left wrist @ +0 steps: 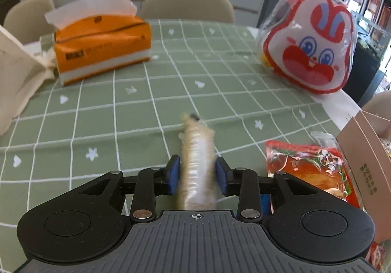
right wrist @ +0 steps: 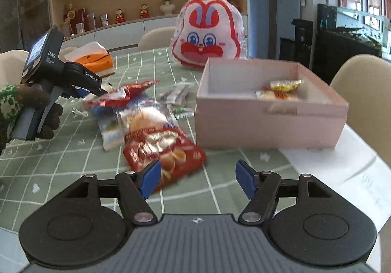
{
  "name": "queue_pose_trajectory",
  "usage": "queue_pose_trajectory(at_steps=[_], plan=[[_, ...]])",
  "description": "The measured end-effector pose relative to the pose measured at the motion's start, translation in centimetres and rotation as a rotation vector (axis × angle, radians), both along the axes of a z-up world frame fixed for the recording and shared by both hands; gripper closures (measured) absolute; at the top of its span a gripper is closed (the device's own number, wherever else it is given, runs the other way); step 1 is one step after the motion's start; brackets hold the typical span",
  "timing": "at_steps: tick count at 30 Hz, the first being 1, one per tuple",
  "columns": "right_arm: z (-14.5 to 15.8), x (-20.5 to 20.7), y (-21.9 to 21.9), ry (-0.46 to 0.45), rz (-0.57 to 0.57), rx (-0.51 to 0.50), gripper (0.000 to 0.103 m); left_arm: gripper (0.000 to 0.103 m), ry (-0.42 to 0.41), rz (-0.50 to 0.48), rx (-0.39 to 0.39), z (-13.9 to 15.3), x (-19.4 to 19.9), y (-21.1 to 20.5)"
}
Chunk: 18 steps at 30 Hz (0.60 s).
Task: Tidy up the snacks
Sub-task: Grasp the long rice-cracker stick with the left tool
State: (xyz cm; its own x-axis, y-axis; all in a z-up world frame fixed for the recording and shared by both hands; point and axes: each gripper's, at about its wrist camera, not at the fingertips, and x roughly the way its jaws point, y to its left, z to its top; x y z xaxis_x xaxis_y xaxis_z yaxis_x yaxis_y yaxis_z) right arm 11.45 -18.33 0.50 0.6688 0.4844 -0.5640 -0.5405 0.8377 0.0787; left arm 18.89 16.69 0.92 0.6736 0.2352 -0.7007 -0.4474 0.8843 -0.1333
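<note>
left gripper (left wrist: 197,176), lower centre of the left wrist view: a pale ridged snack stick in clear wrap (left wrist: 197,163) stands between the blue pads (left wrist: 174,176); a narrow gap shows on each side, so the jaws stand apart around it and are not pressing on it. the stick is blurred. to its right, at the lower right of that view, a red snack packet (left wrist: 310,170) lies on the green checked tablecloth (left wrist: 122,114), touching the corner of a cardboard box (left wrist: 366,163). further out, an orange tissue box (left wrist: 102,50) sits at upper left and a rabbit-face bag (left wrist: 310,46) at upper right. right gripper (right wrist: 198,179), lower centre of the right wrist view: jaws apart, nothing between the pads; the left pad overlaps the edge of a red biscuit packet (right wrist: 166,151) in the picture, contact cannot be told. behind that packet, a heap of wrapped snacks (right wrist: 136,107) lies at centre left. at centre right a pink open box (right wrist: 268,121) holds two yellow-wrapped snacks (right wrist: 281,89). at the left edge, a gloved hand (right wrist: 36,111) grips the handle of the other gripper.
</note>
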Motion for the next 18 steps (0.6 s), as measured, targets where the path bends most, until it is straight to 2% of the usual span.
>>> queue_pose_trajectory(at_steps=[3, 8, 13, 18], plan=[[0.3, -0.3, -0.6, -0.019, -0.006, 0.038, 0.031, 0.068, -0.003, -0.022, 0.010, 0.0, -0.6, -0.3], [0.2, -0.2, -1.3, -0.006, -0.007, 0.081, 0.030, 0.072, -0.065, -0.061, -0.058, 0.6, -4.1, -1.1], [0.2, -0.4, -0.6, -0.012, 0.020, 0.051, 0.029, 0.072, -0.097, -0.113, -0.110, 1.0, -9.4, -2.7], [0.3, -0.7, 1.3, -0.048, 0.080, -0.030, 0.027, 0.072, -0.078, -0.195, -0.185, 0.7, -12.8, -4.8]])
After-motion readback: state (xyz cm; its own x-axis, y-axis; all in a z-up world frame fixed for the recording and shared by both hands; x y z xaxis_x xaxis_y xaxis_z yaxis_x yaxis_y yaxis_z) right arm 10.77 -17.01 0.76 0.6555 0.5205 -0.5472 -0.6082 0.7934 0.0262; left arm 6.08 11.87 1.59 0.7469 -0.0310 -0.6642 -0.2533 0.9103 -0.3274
